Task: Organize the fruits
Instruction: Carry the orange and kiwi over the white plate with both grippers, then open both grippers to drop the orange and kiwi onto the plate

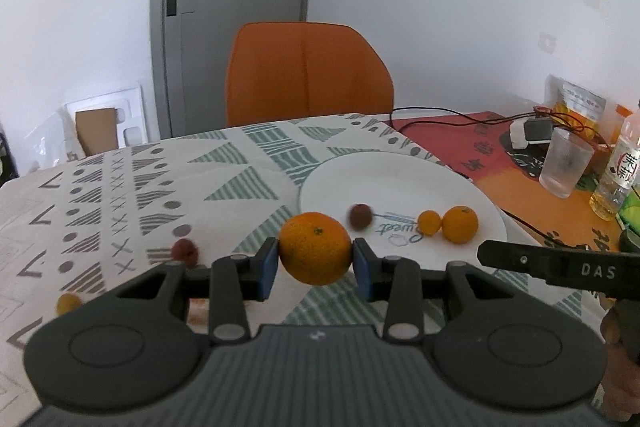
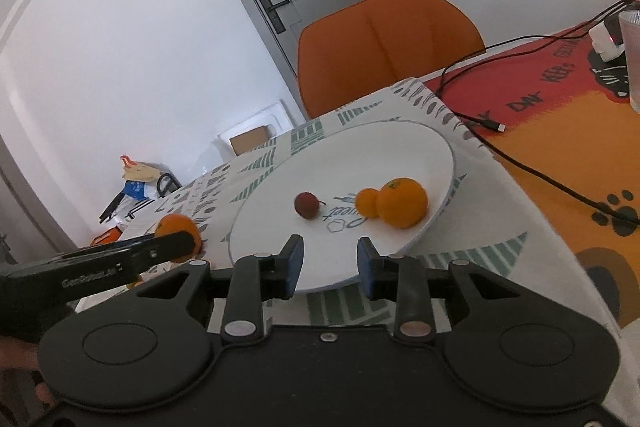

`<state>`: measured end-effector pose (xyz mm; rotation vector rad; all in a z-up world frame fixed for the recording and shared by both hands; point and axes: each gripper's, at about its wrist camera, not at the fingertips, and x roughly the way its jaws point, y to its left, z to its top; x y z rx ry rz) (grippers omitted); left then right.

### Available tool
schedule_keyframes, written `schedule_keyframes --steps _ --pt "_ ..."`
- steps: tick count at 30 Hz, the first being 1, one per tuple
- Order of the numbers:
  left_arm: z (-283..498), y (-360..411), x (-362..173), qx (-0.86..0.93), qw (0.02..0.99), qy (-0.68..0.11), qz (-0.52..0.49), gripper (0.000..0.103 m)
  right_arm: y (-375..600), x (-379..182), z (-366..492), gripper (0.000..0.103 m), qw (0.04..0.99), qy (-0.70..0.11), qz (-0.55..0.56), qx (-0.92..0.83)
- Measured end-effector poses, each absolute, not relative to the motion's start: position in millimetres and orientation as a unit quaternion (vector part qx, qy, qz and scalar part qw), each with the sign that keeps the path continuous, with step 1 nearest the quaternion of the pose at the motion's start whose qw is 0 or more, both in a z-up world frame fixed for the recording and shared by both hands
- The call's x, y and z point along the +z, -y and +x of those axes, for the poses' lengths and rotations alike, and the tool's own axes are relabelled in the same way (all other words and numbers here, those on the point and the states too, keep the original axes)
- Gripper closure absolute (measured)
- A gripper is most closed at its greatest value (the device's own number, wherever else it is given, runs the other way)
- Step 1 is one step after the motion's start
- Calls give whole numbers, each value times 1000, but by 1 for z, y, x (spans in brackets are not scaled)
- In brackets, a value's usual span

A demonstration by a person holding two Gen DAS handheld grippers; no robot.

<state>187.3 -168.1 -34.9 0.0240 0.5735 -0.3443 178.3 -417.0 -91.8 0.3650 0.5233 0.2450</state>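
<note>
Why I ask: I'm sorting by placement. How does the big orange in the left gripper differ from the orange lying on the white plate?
The big round orange is clamped between the left gripper pads, off the tablecloth; the smaller round orange rests on the white plate. The held orange has no fruit against it; the plated orange sits right beside a small kumquat-like orange fruit. Both are orange-skinned with a stem end showing.

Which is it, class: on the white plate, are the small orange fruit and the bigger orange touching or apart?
Touching. The right wrist view shows the small orange fruit pressed against the bigger orange on the plate, no gap.
</note>
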Motion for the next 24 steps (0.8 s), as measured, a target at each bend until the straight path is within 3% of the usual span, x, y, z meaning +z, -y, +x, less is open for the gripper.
schedule_keyframes --steps 17,24 --pt "208 211 -41 -194 936 -291 35 64 422 -92 175 71 941 -251 175 143" --pt "202 202 -39 -184 940 -287 19 56 418 -89 177 66 941 -249 179 144"
